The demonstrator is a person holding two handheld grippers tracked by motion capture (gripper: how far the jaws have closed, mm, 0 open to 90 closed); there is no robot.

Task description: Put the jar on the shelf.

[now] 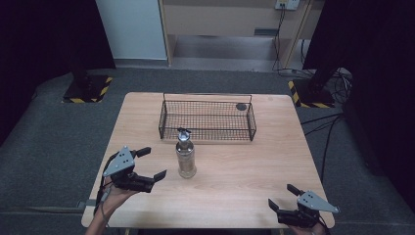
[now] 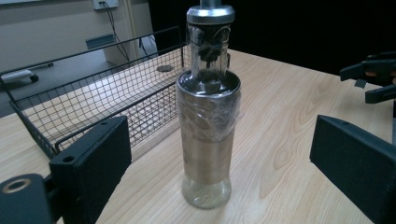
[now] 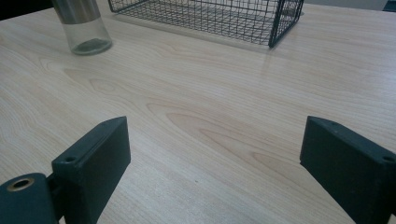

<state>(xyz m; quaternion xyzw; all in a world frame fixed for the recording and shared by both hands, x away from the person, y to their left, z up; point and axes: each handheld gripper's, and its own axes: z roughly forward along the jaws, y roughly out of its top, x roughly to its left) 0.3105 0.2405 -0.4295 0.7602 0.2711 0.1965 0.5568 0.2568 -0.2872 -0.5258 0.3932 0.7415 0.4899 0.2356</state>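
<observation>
Left gripper (image 1: pixel 150 163) near the front left corner of the tabletop (image 1: pixel 244 176), jaws spread wide, gripping nothing, touching nothing. Aimed at the bottle (image 1: pixel 186 155), which shows between the two jaws in the left gripper view but well short of them, a gap of bare wood on either side. Right gripper (image 1: pixel 282 196) close to the front right corner, jaws likewise wide apart and empty, hovering over bare wood, well apart from the bottle.

Bottle (image 2: pixel 208 116) upright near the middle of the tabletop, a little left of centre: clear glass base, brownish band around the body under crinkled plastic wrap, narrow neck, metal cap with a spout on top. Nothing between the left gripper and the bottle.

Just behind the bottle, a black wire basket (image 1: pixel 206 120) along the back edge of the tabletop, long side facing the front, close to the bottle but not touching it. Small dark round thing (image 1: pixel 241 106) in the basket's back right corner; cannot tell what it is. Basket corner (image 3: pixel 280 21) and bottle base (image 3: pixel 86 35) at the top of the right gripper view.
</observation>
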